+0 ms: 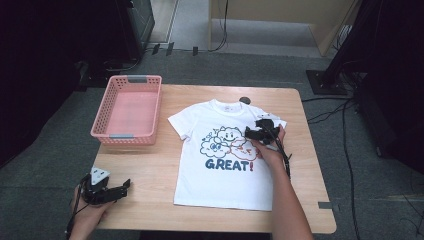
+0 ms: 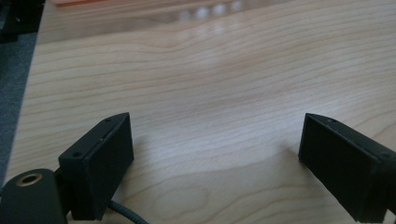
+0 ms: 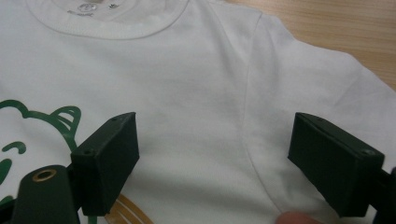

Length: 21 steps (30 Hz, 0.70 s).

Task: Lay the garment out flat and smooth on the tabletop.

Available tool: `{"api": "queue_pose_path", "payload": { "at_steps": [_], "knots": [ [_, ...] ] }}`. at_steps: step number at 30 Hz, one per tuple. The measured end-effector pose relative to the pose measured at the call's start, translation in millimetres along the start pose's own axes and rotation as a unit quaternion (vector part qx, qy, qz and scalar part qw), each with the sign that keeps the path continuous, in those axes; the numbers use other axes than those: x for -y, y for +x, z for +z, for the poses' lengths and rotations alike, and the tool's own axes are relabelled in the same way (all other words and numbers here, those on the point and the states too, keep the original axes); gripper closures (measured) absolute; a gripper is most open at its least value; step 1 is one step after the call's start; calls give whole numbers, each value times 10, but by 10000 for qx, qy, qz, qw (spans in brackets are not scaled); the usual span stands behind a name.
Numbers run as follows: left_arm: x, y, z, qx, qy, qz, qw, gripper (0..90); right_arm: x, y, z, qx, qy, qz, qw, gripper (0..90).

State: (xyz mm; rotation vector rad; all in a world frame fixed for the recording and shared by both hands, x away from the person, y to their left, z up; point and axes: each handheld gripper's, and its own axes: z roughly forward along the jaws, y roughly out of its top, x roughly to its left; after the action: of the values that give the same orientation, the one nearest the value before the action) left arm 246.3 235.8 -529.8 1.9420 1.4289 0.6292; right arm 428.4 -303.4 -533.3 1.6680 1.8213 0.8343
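Work in hand: a white T-shirt (image 1: 220, 155) lies flat, print side up, in the middle of the wooden table (image 1: 150, 175); by the look of it this is the approach before a fold, no cloth yet taken.

Right gripper (image 1: 257, 131): held over the shirt's chest near its right-hand sleeve, jaws spread wide with nothing between them. In the right gripper view (image 3: 212, 149) the armhole seam (image 3: 247, 130) runs up between the jaws, and the pads are clear of the fabric.

Left gripper (image 1: 117, 191): low at the near left corner of the table, well apart from the shirt; jaws wide and bare (wood grain alone between them in the left gripper view (image 2: 215, 149)).

Pink basket (image 1: 127, 135): at the far left of the table, just beside the shirt's left sleeve, nothing inside that I can make out.

Next move, as I judge it: the right jaws need to drop onto the shoulder or sleeve edge and pinch one layer; the left hand must first travel across to the shirt.

View differences: the high view gives the whole layout, the "GREAT!" print (image 1: 229, 165) and both hands; the right gripper view adds the ribbed collar (image 3: 107, 28) and seam detail too small to read from above; the left gripper view has a sliver of the basket (image 2: 79, 2) at its top edge.
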Motion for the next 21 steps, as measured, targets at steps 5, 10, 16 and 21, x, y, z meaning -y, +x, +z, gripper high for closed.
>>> {"api": "queue_pose_path", "payload": {
  "at_steps": [5, 10, 16, 21],
  "knots": [
    [64, 121, -70, 54, -1, 58, 10000, 106, 0, 0, -1, -1, 2, -3, 10000, 161],
    [111, 205, -120, 68, 3, 80, 9999, 106, 0, 2, 1, 3, -1, 0, 10000, 160],
    [106, 262, -115, 91, -3, 96, 9999, 105, 1, -2, -1, 4, 1, 6, 10000, 160],
    [98, 352, -108, -59, 1, -52, 10000, 106, 0, -4, -3, 4, 15, 22, 10000, 160]
  ]
}}
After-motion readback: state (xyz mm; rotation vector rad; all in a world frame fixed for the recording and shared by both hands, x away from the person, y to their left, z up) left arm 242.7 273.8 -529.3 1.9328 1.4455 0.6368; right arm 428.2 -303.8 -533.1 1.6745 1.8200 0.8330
